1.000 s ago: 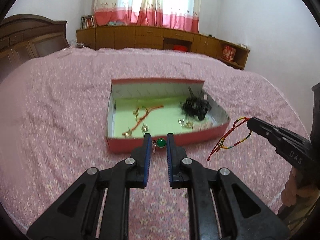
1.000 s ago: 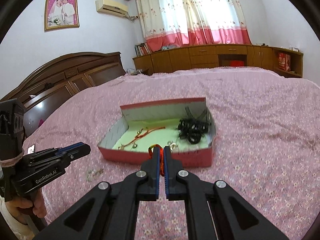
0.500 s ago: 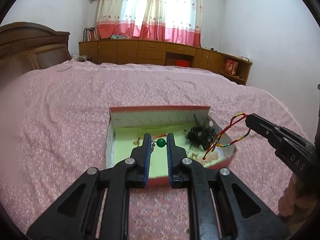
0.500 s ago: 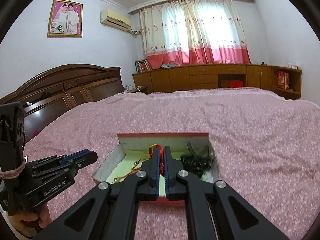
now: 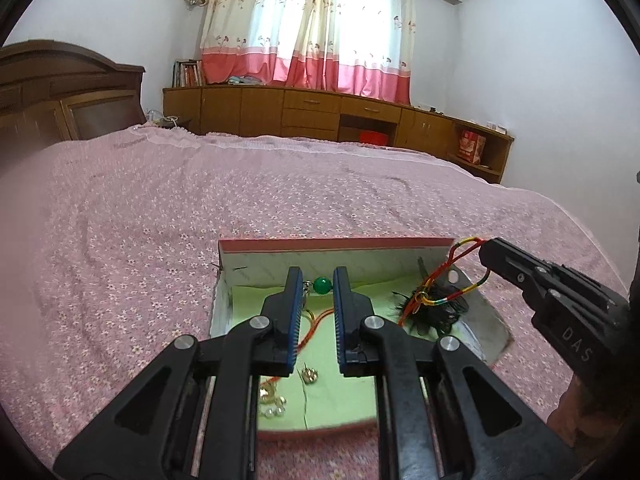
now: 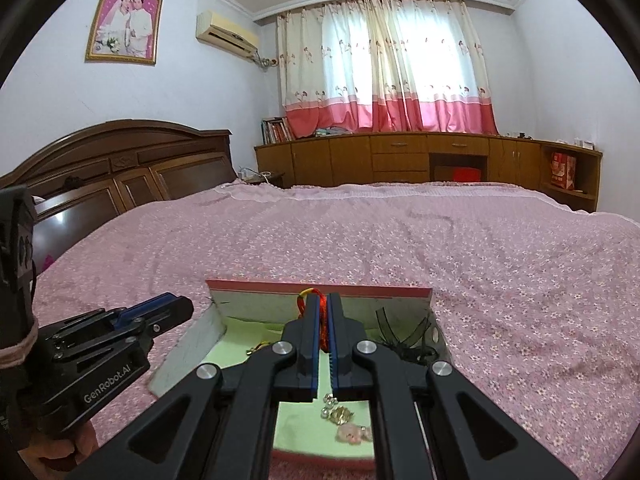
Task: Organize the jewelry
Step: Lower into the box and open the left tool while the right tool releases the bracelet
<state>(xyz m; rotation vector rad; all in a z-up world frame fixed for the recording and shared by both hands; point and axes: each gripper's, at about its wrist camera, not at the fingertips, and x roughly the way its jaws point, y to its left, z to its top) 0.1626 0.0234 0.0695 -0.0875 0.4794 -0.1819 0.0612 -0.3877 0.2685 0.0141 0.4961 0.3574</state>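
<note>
Left tongs point(image 5: 316, 286) grip green bead point(image 5: 322, 285); right tongs point(image 6: 323, 308) pinch cord point(image 6: 322, 322).

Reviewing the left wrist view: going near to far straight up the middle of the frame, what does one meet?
Small gold earrings on the box's green lining → left gripper shut on the green bead → pink box's back wall → pink bedspread → wooden cabinets → curtains.

We see the open-topped box point(image 5: 332, 245) with nothing above it, so entry from overhead is free. Its upright back wall point(image 6: 256, 310) blocks passage forward. Black hair ties point(image 5: 434, 312) crowd the right corner; the pink bedspread point(image 6: 500, 280) around lies flat.
</note>
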